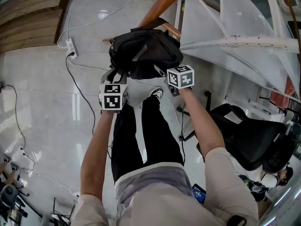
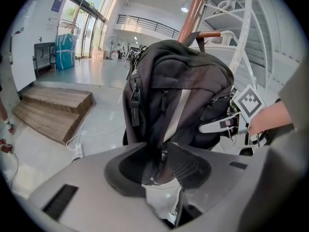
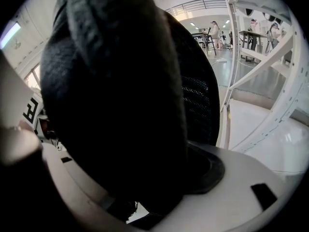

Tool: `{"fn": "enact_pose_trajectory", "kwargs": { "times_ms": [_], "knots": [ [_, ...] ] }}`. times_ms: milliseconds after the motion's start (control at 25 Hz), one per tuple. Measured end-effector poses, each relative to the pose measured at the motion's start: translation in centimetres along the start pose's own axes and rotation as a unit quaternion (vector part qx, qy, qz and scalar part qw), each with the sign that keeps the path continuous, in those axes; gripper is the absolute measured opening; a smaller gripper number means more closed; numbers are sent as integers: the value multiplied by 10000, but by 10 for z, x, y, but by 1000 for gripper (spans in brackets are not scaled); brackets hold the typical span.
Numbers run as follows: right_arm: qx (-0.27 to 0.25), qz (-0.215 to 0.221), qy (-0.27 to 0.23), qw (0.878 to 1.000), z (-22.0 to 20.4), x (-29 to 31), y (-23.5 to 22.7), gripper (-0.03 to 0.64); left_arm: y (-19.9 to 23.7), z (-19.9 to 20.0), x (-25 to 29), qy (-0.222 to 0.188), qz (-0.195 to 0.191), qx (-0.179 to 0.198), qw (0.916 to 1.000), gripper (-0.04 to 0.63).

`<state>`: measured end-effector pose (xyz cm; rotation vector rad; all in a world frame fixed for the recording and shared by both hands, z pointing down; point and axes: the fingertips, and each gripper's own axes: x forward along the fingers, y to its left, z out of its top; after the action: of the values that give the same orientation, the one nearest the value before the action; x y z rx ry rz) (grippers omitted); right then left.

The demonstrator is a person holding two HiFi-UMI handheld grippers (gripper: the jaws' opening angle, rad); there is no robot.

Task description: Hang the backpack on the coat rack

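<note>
A black backpack (image 1: 146, 51) hangs upright against the coat rack's copper-coloured pole (image 1: 164, 4), and its top loop (image 2: 194, 36) lies over a short peg (image 2: 212, 34). My left gripper (image 1: 117, 78) sits below the bag's left side, shut on a dark strap (image 2: 160, 158) that hangs from the bottom of the backpack (image 2: 178, 91). My right gripper (image 1: 170, 69) is at the bag's lower right, with its jaws spread wide. A thick black padded part of the bag (image 3: 125, 95) fills the space between them and hides most of that view.
A white power strip (image 1: 71, 47) with cables lies on the pale floor at the left, near wooden steps (image 2: 53, 110). A white frame structure (image 1: 235, 36) stands right of the rack. A black office chair (image 1: 244, 135) is at the right. The person's shoe (image 1: 153, 94) is under the bag.
</note>
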<state>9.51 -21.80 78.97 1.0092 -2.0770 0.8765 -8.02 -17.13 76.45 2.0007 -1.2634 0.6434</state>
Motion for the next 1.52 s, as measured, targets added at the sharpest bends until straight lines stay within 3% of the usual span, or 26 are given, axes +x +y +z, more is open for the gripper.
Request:
{"fn": "enact_pose_trajectory", "kwargs": {
  "times_ms": [960, 1080, 1520],
  "knots": [
    [552, -166, -353, 9977, 0, -68, -6, 305, -29, 29, -27, -199, -180, -83, 9996, 101],
    [687, -128, -421, 9967, 2, -78, 2, 285, -36, 36, -34, -256, -220, 73, 9994, 91],
    [753, -79, -678, 9948, 16, -101, 28, 180, -52, 56, -56, -425, -297, 66, 9986, 52]
  ]
}}
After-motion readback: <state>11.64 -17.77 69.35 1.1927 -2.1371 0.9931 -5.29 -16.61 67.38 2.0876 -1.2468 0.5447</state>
